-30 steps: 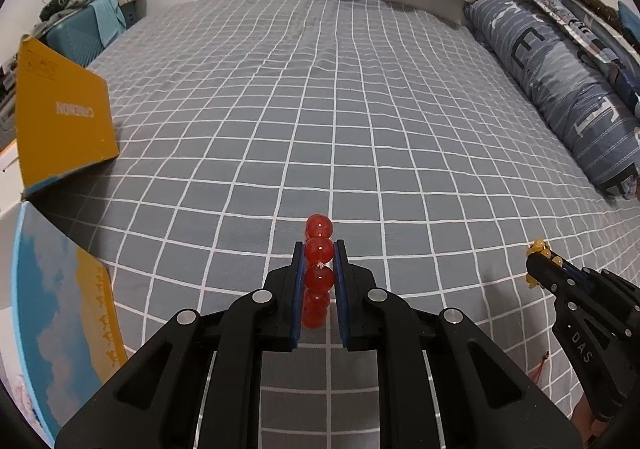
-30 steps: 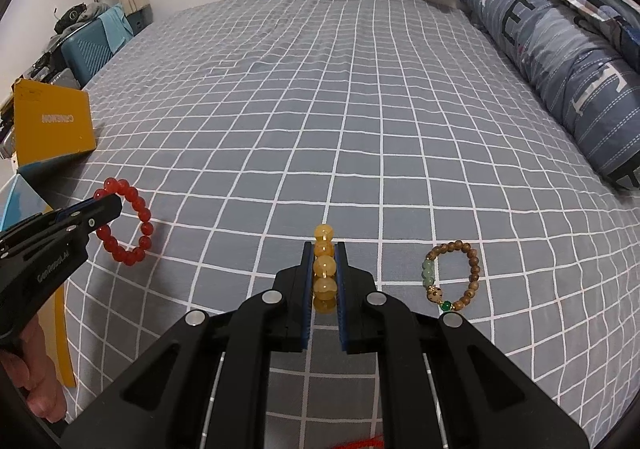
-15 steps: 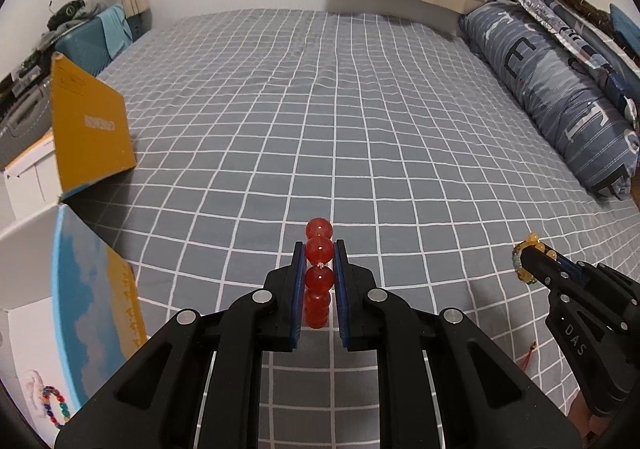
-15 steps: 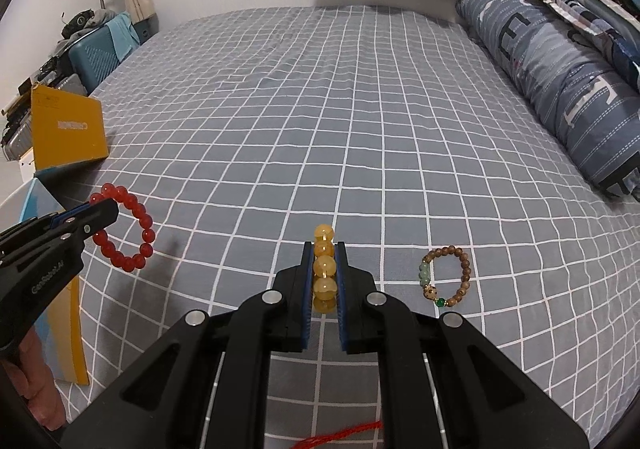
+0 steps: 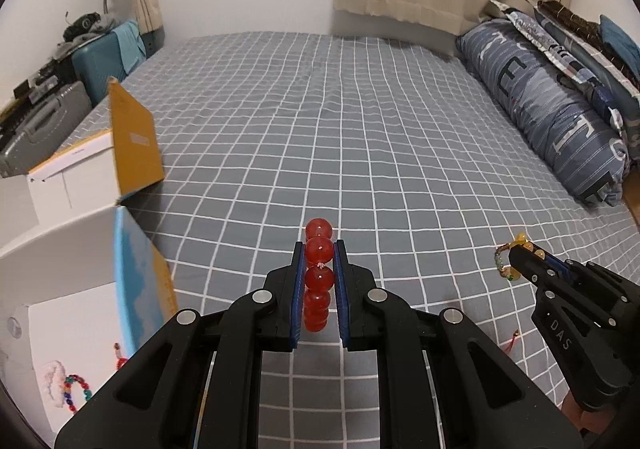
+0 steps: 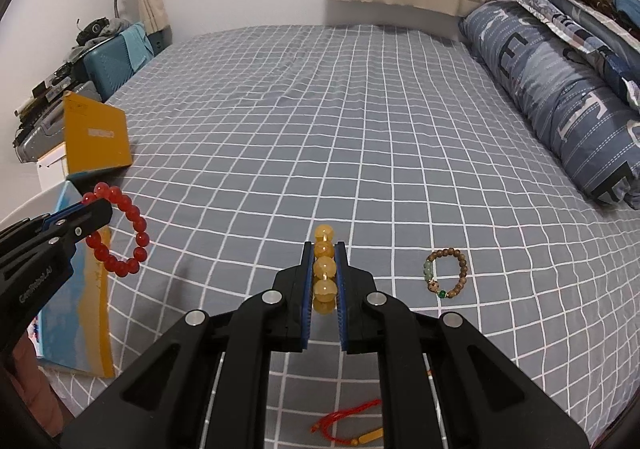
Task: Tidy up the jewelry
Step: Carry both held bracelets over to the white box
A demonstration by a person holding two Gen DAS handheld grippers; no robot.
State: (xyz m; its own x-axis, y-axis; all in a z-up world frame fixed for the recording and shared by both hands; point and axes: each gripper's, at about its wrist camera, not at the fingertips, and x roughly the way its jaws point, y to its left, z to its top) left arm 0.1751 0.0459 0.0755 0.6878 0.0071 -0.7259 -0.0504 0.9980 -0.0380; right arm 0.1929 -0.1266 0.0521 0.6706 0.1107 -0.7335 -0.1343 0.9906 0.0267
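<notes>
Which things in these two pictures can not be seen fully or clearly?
- Left wrist view: the white box is cut by the frame edge; its beads are too small.
- Right wrist view: the red cord is partly behind the right gripper.
- Both views: shelf clutter is too small.

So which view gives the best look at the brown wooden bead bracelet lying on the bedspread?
The right wrist view: the brown wooden bead bracelet lies in full on the bedspread, whole loop visible. In the left wrist view only a sliver of it shows, the rest hidden behind the right gripper.
</notes>
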